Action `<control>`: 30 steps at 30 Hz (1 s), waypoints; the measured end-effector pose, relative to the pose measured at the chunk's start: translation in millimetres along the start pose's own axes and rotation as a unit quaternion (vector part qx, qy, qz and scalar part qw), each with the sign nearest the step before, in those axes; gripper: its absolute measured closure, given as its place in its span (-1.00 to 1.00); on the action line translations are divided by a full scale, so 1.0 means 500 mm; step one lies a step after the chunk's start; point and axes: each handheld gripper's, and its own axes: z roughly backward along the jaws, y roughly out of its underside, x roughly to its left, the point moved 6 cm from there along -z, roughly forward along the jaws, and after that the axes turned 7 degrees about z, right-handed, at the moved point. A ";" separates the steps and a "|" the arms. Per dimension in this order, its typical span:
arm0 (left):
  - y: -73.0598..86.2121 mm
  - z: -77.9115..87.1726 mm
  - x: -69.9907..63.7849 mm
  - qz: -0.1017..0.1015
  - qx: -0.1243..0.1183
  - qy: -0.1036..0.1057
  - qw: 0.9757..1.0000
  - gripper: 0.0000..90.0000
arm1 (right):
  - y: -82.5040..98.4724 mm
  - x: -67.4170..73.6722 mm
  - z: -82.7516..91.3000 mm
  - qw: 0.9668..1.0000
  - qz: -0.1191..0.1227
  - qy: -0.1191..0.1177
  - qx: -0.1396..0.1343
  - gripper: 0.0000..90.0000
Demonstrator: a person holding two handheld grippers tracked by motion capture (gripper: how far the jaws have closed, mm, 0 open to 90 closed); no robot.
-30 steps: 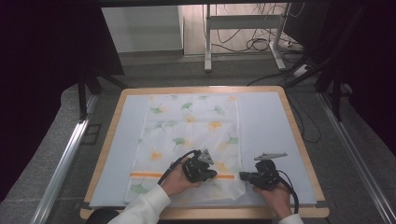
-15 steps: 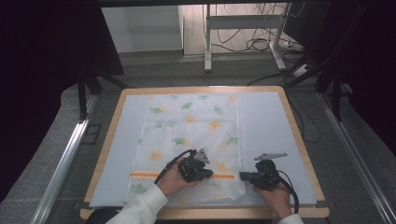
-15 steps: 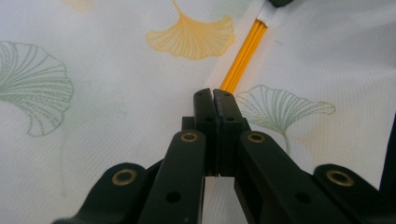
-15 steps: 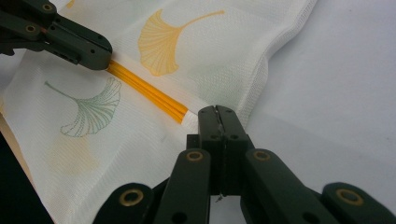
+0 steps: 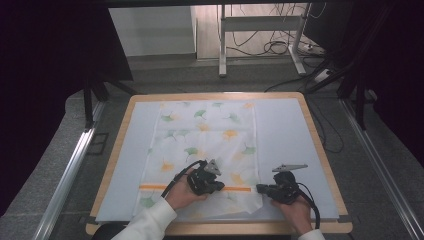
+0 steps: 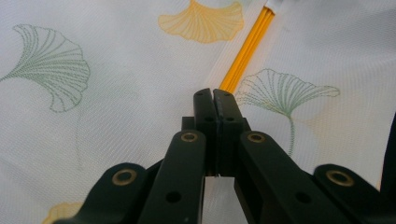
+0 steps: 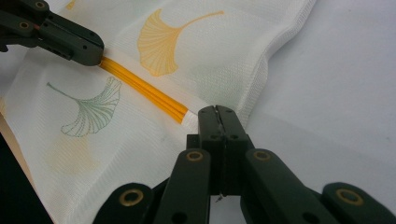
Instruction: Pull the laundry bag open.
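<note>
We're pinching the leaf-print cloth [image 5: 205, 145] flat mid-table, left gripper [image 6: 215, 100] clenched on its orange stripe [image 7: 144, 91], right gripper [image 7: 218, 116] clenched at the edge; keeping tension even.

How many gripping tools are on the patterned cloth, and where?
2. The left tool lies on the cloth at its orange stripe; the right tool touches the cloth's right edge.

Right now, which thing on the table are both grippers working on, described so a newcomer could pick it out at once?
On the wood-edged table with the pale blue mat lies a white rectangular cloth printed with green and orange ginkgo leaves. Near its near edge runs a thin orange stripe, the only straight coloured line on it, where both shut grippers sit.
</note>
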 end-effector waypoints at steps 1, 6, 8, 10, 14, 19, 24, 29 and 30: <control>0.001 0.001 0.001 0.000 0.001 0.000 1.000 1.00 | 0.000 0.000 0.000 1.000 0.000 0.000 0.000 0.99; 0.005 0.005 0.006 0.007 0.000 0.000 1.000 1.00 | 0.000 0.000 0.000 1.000 -0.001 0.000 0.000 0.99; 0.007 0.007 0.007 0.008 0.000 0.000 1.000 1.00 | 0.000 0.000 0.000 1.000 -0.001 0.000 0.000 0.99; 0.008 0.007 0.007 0.010 0.000 -0.001 1.000 1.00 | 0.000 0.000 0.000 1.000 -0.001 0.000 0.000 0.99; 0.010 0.010 0.009 0.011 0.001 -0.002 1.000 1.00 | 0.000 0.000 0.000 1.000 -0.001 0.000 0.000 0.99; 0.016 0.015 0.014 0.014 0.000 -0.003 1.000 1.00 | 0.000 0.000 0.000 1.000 -0.002 -0.001 0.000 0.99; 0.020 0.018 0.016 0.014 0.000 -0.005 1.000 1.00 | 0.000 0.000 0.000 1.000 -0.002 -0.001 0.000 0.99; 0.024 0.022 0.019 0.014 0.002 -0.007 1.000 1.00 | 0.000 0.000 0.000 1.000 -0.002 -0.001 0.000 0.99; 0.025 0.023 0.020 0.014 0.002 -0.008 1.000 1.00 | 0.000 0.000 0.000 1.000 -0.002 0.000 0.000 0.99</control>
